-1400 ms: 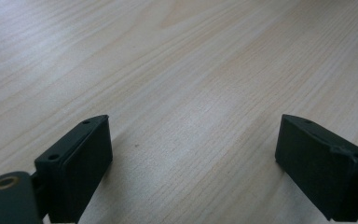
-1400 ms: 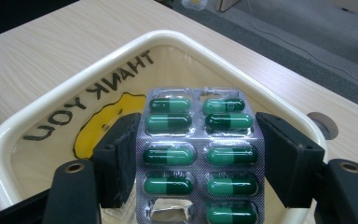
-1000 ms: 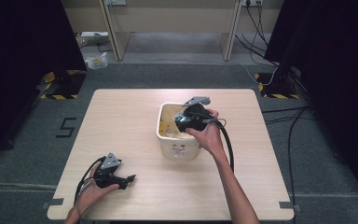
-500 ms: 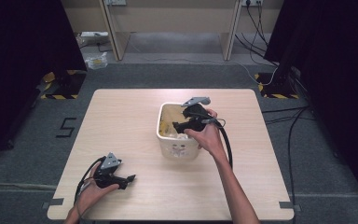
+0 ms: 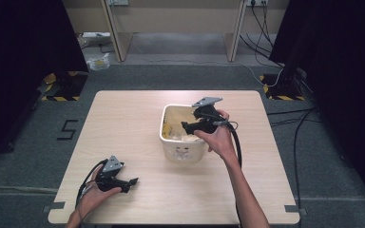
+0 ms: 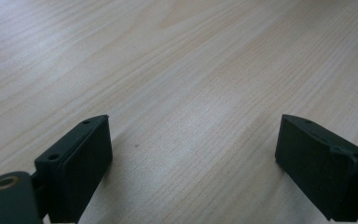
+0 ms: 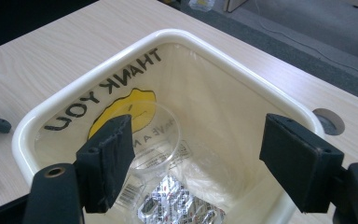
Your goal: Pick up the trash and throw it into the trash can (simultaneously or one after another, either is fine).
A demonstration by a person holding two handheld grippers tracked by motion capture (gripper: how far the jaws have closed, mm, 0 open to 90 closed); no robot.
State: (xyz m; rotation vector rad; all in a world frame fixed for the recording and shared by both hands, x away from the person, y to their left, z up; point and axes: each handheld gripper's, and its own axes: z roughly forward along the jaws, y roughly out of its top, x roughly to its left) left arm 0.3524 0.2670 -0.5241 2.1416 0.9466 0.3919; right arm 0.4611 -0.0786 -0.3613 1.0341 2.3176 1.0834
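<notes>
A cream plastic bin [image 5: 183, 151] stands at the middle of the wooden table, lined with a clear bag [image 7: 214, 102] printed THANK YOU with a yellow face. In the bin lie a clear round plastic lid [image 7: 161, 135] and a foil blister pack [image 7: 177, 205]. My right gripper [image 5: 186, 127] hangs over the bin's right side and points into it. Its jaws [image 7: 200, 158] have just been opening and stand wide apart, with nothing held between them. My left gripper [image 5: 132, 183] rests on the table at the front left. It [image 6: 193, 163] is open over bare wood.
The table [image 5: 123, 123] has free wood to the left of and behind the bin. A round cable hole [image 7: 328, 120] sits in the tabletop just beyond the bin's far corner. Dark curtains, cables and wooden frame legs lie on the floor past the table.
The right gripper has shifted only slightly above the bin. The left gripper has not moved.
</notes>
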